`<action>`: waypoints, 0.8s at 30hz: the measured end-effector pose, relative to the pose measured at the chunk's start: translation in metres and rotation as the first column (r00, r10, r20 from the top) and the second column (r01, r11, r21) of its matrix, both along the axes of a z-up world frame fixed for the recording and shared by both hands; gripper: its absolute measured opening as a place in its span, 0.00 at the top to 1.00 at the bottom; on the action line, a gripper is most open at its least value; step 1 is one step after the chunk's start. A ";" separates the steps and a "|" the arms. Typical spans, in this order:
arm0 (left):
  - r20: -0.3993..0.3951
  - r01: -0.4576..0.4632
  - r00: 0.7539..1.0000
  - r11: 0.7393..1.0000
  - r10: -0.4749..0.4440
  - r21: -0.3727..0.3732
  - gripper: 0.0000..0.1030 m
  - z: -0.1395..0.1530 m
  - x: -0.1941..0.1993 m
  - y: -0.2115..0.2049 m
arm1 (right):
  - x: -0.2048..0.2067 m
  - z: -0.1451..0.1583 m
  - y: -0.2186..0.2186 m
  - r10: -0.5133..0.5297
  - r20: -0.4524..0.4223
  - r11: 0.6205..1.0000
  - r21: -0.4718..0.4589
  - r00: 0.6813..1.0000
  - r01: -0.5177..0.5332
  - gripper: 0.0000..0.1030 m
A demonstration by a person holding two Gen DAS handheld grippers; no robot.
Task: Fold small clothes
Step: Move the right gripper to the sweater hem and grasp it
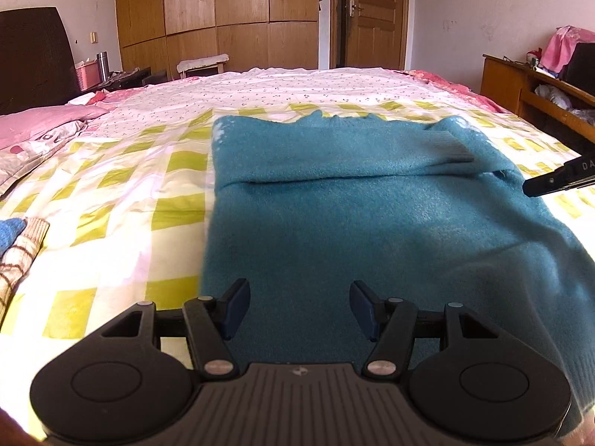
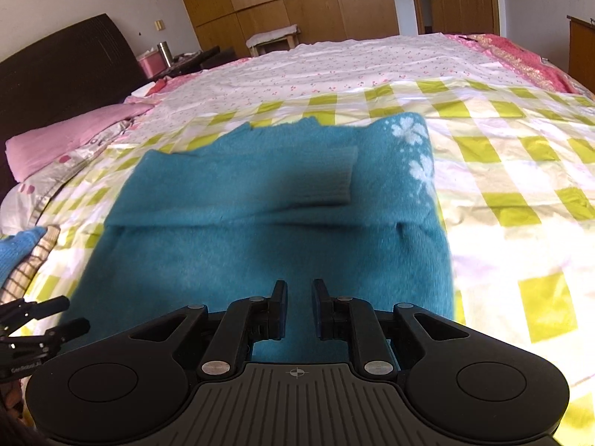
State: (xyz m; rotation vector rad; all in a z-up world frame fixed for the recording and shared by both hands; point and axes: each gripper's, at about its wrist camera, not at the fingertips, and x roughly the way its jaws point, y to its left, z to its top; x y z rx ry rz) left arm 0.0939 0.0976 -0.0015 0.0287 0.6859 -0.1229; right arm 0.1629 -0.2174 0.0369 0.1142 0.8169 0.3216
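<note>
Bed with green-checked cover fills both views. Left gripper spread wide, empty, over near hem of teal sweater. Right gripper narrow, jaws apart, seemingly holding nothing. Sweater lies flat mid-bed, sleeve cuff folded across chest. Wardrobe beyond.

— What carries the items?
— A bed with a green-checked cover.
— What lies on it?
— A teal sweater, spread flat; a pink pillow near the headboard; small clothes at its edge.
</note>
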 end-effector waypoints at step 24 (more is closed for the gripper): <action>-0.091 0.045 0.995 0.998 -0.041 0.047 0.38 0.001 -0.082 -0.010 | -0.146 -0.017 -0.038 -0.012 -0.175 0.994 -0.111 0.984 -0.007 0.68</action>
